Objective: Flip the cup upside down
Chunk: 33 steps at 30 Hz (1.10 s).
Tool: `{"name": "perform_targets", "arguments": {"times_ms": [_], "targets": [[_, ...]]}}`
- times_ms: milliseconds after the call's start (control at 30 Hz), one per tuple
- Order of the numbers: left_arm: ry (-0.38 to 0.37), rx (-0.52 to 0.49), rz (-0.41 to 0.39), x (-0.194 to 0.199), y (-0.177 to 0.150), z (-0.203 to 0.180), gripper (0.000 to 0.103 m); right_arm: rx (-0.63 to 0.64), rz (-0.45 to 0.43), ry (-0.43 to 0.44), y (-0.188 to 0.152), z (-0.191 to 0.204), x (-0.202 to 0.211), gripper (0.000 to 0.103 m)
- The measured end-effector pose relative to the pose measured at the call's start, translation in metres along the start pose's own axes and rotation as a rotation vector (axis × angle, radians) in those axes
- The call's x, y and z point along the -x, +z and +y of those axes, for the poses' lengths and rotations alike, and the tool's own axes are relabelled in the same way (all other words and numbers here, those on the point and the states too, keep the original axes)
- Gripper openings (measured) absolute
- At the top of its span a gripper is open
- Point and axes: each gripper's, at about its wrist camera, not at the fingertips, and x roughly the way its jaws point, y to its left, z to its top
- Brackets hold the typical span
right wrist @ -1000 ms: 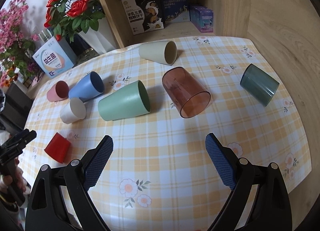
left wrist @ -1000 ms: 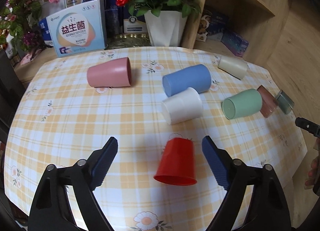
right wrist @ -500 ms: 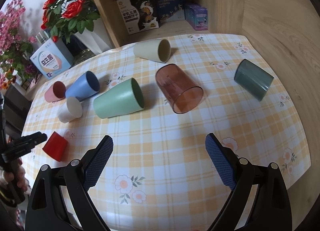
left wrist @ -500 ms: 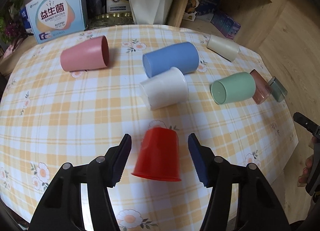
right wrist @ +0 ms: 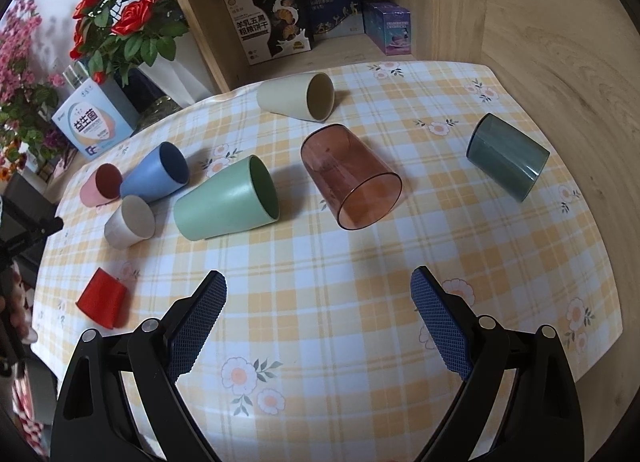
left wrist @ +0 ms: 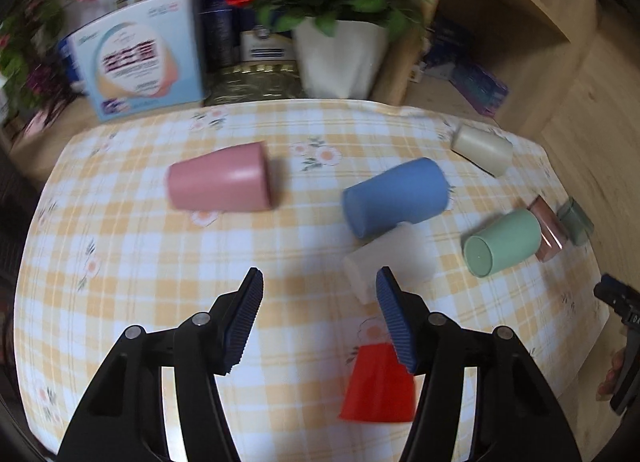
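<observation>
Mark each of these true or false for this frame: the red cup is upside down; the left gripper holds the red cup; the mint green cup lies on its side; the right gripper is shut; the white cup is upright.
1. The red cup stands upside down, rim on the tablecloth. True.
2. The left gripper holds the red cup. False: its fingers are open, with the cup off to the side.
3. The mint green cup lies on its side. True.
4. The right gripper is shut. False: it is wide open and empty.
5. The white cup stands upright. False: it lies on its side.
</observation>
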Motion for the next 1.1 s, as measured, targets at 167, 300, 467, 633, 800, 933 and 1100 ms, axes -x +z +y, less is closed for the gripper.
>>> {"name": "perform_targets", "arguments": {"times_ms": [167,300,467,633,800,933,1100], "targets": [[-0.063,-0.034,0.021,-0.028,0.026,-0.018,0.057,0.001,0.002,0.003,0.003,0.0,-0.001,0.09],[-0.104,-0.143,0.062,-0.057,0.048,-0.044,0.058,-0.015,0.001,-0.002,0.006,-0.008,-0.003,0.09],[-0.135,-0.293,0.149,-0.099,0.066,-0.064,0.062,-0.034,0.003,-0.012,0.009,-0.018,-0.006,0.09],[-0.123,-0.4,0.186,-0.126,0.076,-0.079,0.066,-0.053,0.006,-0.022,0.013,-0.027,-0.009,0.09],[-0.119,-0.416,0.208,-0.144,0.083,-0.081,0.071,-0.06,0.014,-0.025,0.016,-0.03,-0.015,0.09],[-0.096,-0.402,0.228,-0.159,0.09,-0.079,0.072,-0.057,0.019,-0.017,0.019,-0.027,-0.02,0.09],[-0.074,-0.322,0.25,-0.176,0.102,-0.069,0.071,-0.057,0.027,-0.013,0.02,-0.026,-0.024,0.09]]}}
